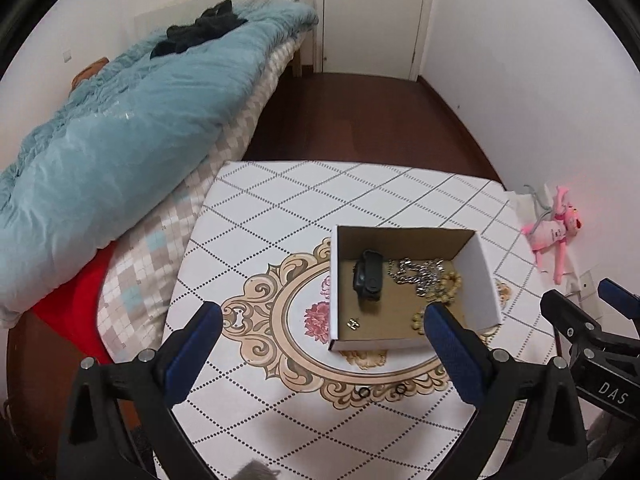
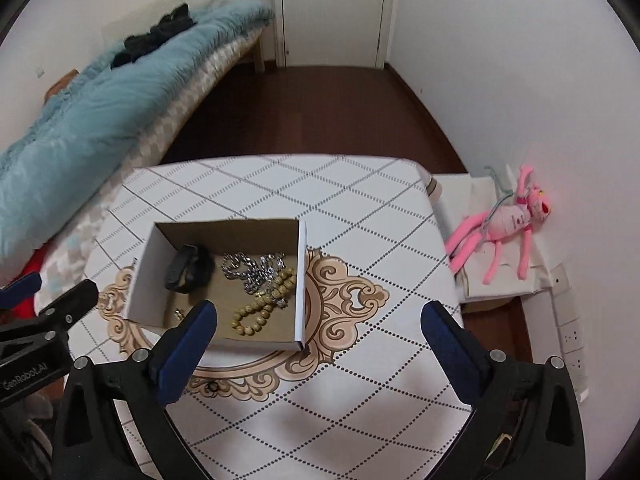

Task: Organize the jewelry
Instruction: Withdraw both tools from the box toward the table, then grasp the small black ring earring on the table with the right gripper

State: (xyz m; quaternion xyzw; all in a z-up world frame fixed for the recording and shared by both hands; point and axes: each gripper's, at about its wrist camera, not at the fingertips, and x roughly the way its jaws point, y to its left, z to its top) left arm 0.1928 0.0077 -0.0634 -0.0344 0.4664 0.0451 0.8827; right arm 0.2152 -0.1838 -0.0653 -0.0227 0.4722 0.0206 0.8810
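Note:
An open cardboard box (image 1: pixel 486 276) (image 2: pixel 301 280) stands on the patterned table. In it lie a black wristband (image 1: pixel 369 275) (image 2: pixel 188 269), a silver chain (image 1: pixel 416 274) (image 2: pixel 256 266), a yellow bead bracelet (image 1: pixel 450 284) (image 2: pixel 264 304) and small gold earrings (image 1: pixel 352 324) (image 2: pixel 178 313). Two black rings (image 1: pixel 365 393) (image 1: pixel 401 390) lie on the table in front of the box; one shows in the right wrist view (image 2: pixel 211 387). My left gripper (image 1: pixel 322 330) is open and empty above the table, near the box's front. My right gripper (image 2: pixel 320 328) is open and empty, right of the box.
A bed with a blue duvet (image 1: pixel 120 128) (image 2: pixel 80 128) runs along the table's left side. A pink plush toy (image 1: pixel 554 228) (image 2: pixel 508 220) lies on a white surface right of the table, by the wall. A door (image 1: pixel 372 12) is at the far end.

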